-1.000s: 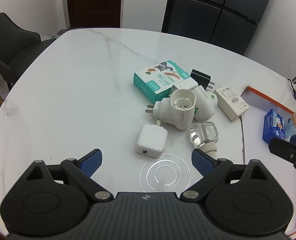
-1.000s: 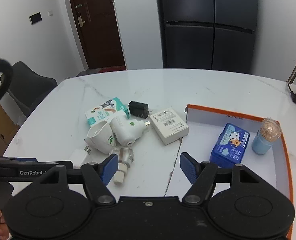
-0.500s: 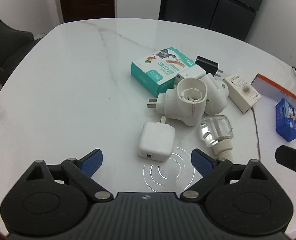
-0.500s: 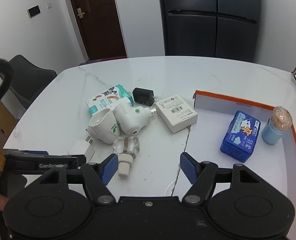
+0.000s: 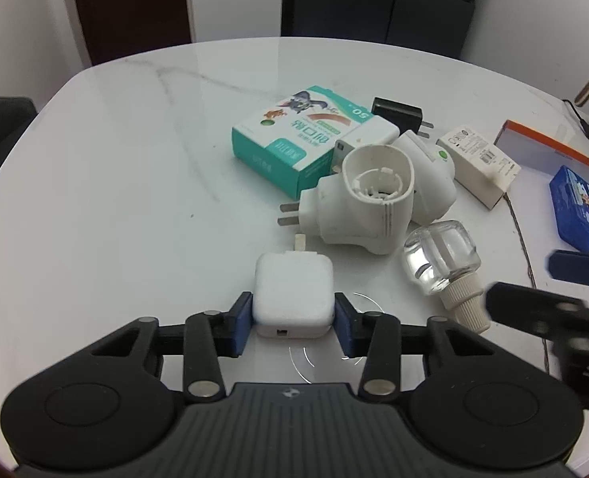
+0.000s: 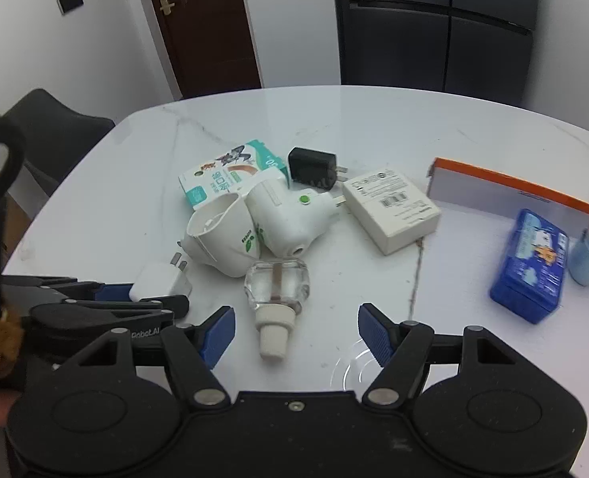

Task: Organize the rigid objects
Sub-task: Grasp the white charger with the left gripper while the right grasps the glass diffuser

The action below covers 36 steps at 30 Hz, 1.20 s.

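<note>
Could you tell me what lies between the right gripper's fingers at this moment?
The clear glass bottle lies there on the table, its white neck toward the camera, untouched by the open fingers; the right wrist view shows it.

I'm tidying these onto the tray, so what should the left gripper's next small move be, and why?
Probably lift the white charger straight up off the table. The left gripper is closing, its blue fingers at the charger's two sides, and the charger's prong points toward the white plug-in unit, so sliding could snag.

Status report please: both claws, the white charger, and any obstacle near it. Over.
Left claw closing, pads on white charger, on the table. Right claw open, empty, clear bottle just ahead. White plug-in unit close beyond charger. Over.
</note>
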Available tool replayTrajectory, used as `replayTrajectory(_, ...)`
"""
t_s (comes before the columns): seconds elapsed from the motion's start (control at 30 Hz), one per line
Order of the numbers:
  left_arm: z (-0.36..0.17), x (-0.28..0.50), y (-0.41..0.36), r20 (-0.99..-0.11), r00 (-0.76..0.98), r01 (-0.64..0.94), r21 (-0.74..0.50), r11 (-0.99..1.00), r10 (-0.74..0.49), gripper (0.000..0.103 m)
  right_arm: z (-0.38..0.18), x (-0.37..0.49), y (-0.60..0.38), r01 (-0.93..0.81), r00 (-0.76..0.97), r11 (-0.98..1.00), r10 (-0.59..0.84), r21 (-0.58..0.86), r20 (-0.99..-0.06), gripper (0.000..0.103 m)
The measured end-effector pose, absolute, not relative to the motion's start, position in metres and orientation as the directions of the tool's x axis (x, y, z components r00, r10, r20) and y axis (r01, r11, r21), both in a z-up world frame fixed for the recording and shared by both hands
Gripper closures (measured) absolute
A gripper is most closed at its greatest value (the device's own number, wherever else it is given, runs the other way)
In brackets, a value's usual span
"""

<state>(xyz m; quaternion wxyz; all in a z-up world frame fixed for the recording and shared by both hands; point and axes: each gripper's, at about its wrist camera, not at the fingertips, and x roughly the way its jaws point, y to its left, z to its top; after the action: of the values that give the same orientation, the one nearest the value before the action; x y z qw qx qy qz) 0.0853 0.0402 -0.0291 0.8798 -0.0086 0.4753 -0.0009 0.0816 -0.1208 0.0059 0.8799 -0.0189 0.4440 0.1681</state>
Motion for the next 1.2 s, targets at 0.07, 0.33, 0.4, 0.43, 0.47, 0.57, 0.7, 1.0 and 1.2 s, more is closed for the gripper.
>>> replayTrajectory(0.07,-0.030,0.088,0.041,-0.831,0.555,0.002,-0.022,1.000,-0.019,0.059,-0.002,0.088,-0.116,-0.312,0.539,0.943,0.274,0.113,-0.796,0.022)
replayTrajectory(0.33,-0.029,0.089,0.053,-0.810,0.585,0.018,-0.052,0.998,-0.053,0.061,-0.024,0.111,-0.097,-0.302,0.517,0.949,0.242,0.090,-0.821,0.022)
replayTrajectory(0.4,-0.028,0.088,0.055,-0.811,0.583,0.018,-0.045,0.999,-0.047,0.061,-0.030,0.113,-0.092,-0.310,0.517,0.948,0.231,0.072,-0.824,0.023)
replayTrajectory(0.43,-0.028,0.087,0.056,-0.812,0.582,0.012,-0.044,0.999,-0.043,0.061,-0.032,0.113,-0.090,-0.314,0.510,0.946,0.234,0.074,-0.827,0.027)
replayTrajectory(0.47,-0.028,0.086,0.057,-0.812,0.582,0.004,-0.045,0.999,-0.039,0.061,-0.035,0.114,-0.088,-0.316,0.507,0.946,0.234,0.073,-0.830,0.033)
replayTrajectory(0.57,-0.027,0.082,0.060,-0.814,0.580,-0.010,-0.043,0.999,-0.029,0.061,-0.039,0.112,-0.082,-0.333,0.528,0.942,0.227,0.046,-0.818,0.044)
replayTrajectory(0.7,-0.023,0.077,0.063,-0.814,0.581,-0.032,-0.046,0.998,-0.019,0.061,-0.039,0.112,-0.081,-0.337,0.526,0.940,0.233,0.051,-0.818,0.047)
replayTrajectory(1.0,0.002,0.067,0.051,-0.787,0.617,-0.048,-0.053,0.997,-0.012,0.061,-0.011,0.095,-0.091,-0.334,0.561,0.941,0.245,0.054,-0.791,0.047)
replayTrajectory(1.2,0.021,0.059,0.038,-0.763,0.647,-0.059,-0.054,0.997,-0.003,0.061,0.014,0.079,-0.103,-0.347,0.585,0.936,0.266,0.060,-0.766,0.047)
